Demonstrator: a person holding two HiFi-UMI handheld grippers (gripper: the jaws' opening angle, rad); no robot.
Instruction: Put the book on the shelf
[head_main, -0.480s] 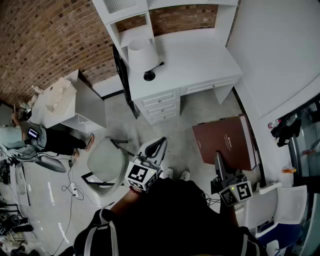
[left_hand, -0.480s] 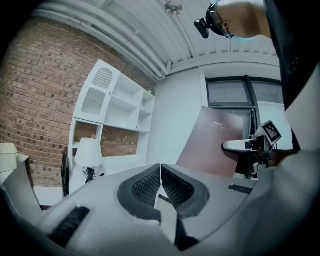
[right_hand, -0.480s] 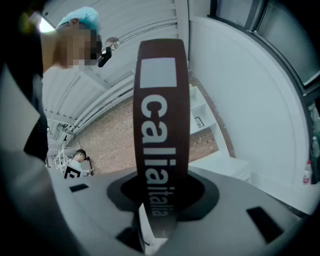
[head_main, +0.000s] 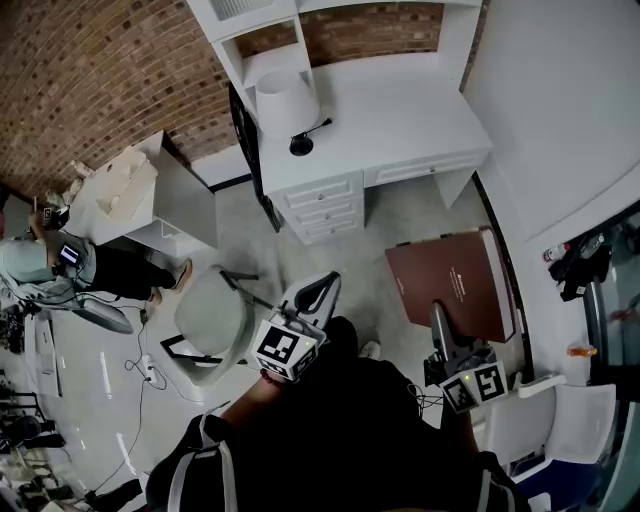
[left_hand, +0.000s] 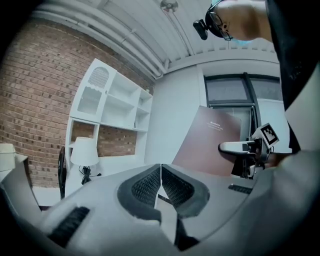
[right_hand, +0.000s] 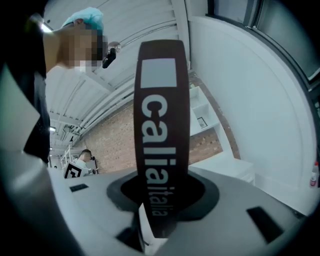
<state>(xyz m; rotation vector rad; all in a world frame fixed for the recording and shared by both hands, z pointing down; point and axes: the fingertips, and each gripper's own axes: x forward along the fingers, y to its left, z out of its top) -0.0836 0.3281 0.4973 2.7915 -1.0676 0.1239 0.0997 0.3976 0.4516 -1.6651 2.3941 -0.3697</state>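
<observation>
A large dark brown book (head_main: 455, 283) hangs at the right of the head view, over the floor in front of the white desk. My right gripper (head_main: 440, 322) is shut on its near edge. In the right gripper view the book's spine (right_hand: 161, 125) with white lettering stands upright between the jaws. My left gripper (head_main: 318, 292) is held at centre, shut, with nothing in it; its pads (left_hand: 150, 186) meet. The left gripper view shows the book's cover (left_hand: 212, 141) and the white shelf unit (left_hand: 112, 107) against the brick wall. The shelf (head_main: 268, 62) rises at the desk's back left.
A white desk (head_main: 385, 125) with drawers carries a white lamp (head_main: 285, 108). A grey chair (head_main: 210, 320) stands on the floor to the left. A white side cabinet (head_main: 140, 205) and a seated person (head_main: 60, 268) are at far left. A white wall (head_main: 560, 110) runs on the right.
The view has shifted slightly; the desk and chair sit a little lower and rightward in frame. Both grippers and the book keep nearly the same places.
</observation>
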